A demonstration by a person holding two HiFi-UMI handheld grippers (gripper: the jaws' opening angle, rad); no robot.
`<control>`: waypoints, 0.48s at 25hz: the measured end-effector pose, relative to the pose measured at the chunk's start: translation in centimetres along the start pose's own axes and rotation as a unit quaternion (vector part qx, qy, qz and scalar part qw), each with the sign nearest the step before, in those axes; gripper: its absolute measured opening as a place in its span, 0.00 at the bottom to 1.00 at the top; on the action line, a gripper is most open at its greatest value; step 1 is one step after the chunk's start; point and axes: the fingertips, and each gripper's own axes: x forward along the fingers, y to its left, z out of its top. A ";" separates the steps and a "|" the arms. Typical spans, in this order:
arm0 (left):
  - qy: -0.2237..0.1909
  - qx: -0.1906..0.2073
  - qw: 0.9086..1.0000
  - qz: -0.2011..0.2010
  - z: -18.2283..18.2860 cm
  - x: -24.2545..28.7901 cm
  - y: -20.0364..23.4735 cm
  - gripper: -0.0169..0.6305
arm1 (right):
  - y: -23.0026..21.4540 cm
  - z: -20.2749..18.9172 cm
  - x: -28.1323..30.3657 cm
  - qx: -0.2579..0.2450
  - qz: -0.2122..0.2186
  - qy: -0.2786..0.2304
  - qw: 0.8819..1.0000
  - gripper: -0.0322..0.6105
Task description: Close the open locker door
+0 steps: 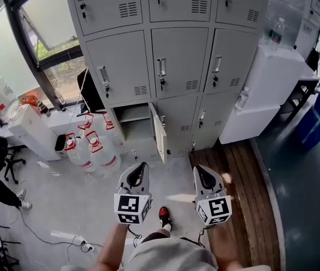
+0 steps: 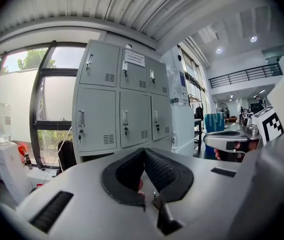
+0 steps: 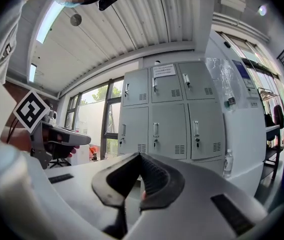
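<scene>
At the left, water jugs (image 1: 86,148) stand on the floor beside the grey locker bank (image 1: 176,61). Low in the bank, the locker door (image 1: 159,141) stands open, swung out toward us and well apart from our grippers. Our left gripper (image 1: 143,166) has its jaws pressed together on nothing. Our right gripper (image 1: 200,170) is likewise closed and empty, beside the wooden floor strip (image 1: 244,208).
</scene>
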 end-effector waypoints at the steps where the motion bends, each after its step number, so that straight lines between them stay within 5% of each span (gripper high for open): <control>1: 0.002 -0.002 1.000 0.002 0.1 1.1 0.8 0.06 | -0.4 0.0 1.4 0.001 0.002 0.002 1.000 0.08; 12: 0.025 -0.017 0.999 0.015 -0.3 9.8 6.3 0.06 | -2.5 -1.9 12.6 0.012 0.034 0.026 0.999 0.08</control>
